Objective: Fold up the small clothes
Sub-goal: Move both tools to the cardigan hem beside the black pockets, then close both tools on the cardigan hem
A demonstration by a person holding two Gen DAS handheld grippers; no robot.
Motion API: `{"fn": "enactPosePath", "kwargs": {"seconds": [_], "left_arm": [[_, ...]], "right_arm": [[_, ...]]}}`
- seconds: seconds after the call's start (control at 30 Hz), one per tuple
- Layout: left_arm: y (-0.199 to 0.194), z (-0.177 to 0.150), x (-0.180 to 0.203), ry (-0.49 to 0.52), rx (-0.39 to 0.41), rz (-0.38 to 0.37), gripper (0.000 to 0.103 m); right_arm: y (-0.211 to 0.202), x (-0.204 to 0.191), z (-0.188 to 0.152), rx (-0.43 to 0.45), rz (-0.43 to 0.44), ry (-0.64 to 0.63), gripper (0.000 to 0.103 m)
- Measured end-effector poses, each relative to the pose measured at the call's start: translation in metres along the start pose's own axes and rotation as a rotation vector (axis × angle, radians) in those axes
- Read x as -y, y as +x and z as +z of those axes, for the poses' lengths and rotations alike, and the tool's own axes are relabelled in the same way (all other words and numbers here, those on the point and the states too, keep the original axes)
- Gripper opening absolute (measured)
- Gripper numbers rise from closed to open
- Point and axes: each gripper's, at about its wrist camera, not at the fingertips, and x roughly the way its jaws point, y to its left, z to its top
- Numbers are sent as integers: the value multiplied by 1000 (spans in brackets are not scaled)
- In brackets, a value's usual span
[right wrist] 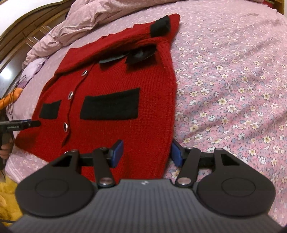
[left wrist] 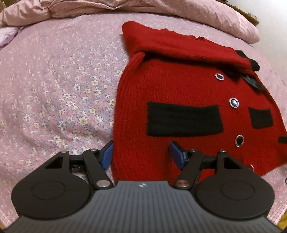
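A red knitted cardigan (left wrist: pixel 179 86) with black pockets and shiny buttons lies flat on the pink floral bedspread (left wrist: pixel 53 89). Its sleeves are folded across the chest, and one black cuff (right wrist: pixel 160 25) shows at the top. My left gripper (left wrist: pixel 141 155) is open low over the hem's left corner: one blue pad is off the edge over the bedspread, the other over the knit. My right gripper (right wrist: pixel 147 153) is open the same way astride the cardigan (right wrist: pixel 116 80) at its right hem corner. In the right wrist view the left gripper (right wrist: pixel 21 124) juts in at the left edge, held by a hand (right wrist: pixel 5 148).
A crumpled pink duvet (left wrist: pixel 125 9) is bunched along the head of the bed behind the cardigan. Wooden furniture (right wrist: pixel 26 35) stands beyond the bed's far left side. An orange object with a thin cord (right wrist: pixel 10 98) and something yellow (right wrist: pixel 7 197) lie at the left edge.
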Motion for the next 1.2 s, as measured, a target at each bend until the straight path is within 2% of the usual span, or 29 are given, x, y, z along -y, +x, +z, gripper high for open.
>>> {"fn": "enactPosePath", "kwargs": {"seconds": [0.2,0.33,0.4,0.5,0.63,0.73,1.0,1.2], "left_arm": [[4,3,-2,37,-21,-42,72],[-1,5,-11,-37,-56,-166,71],[-3,3,-11,-45,-60,-209,71],[0,0,-4,-11,-67,-187,71],[6,-2,13,88,-88,-131,72],[8,-3,21,138,-108,-138,72],[15,-2,25,85,-101,-189,72],[15,-6,28,87,-96,-160,71]], "right_arm": [[4,0,2,-8,10,-36,59],[8,0,5,-13,43,-52,59],[10,0,8,-23,94,-49,59],[17,-1,10,-47,176,-26,59],[30,-9,10,-67,168,-50,59],[33,-11,9,-69,179,-46,59],[32,-7,7,-54,193,-40,59],[31,-7,6,-43,192,-35,58]]}}
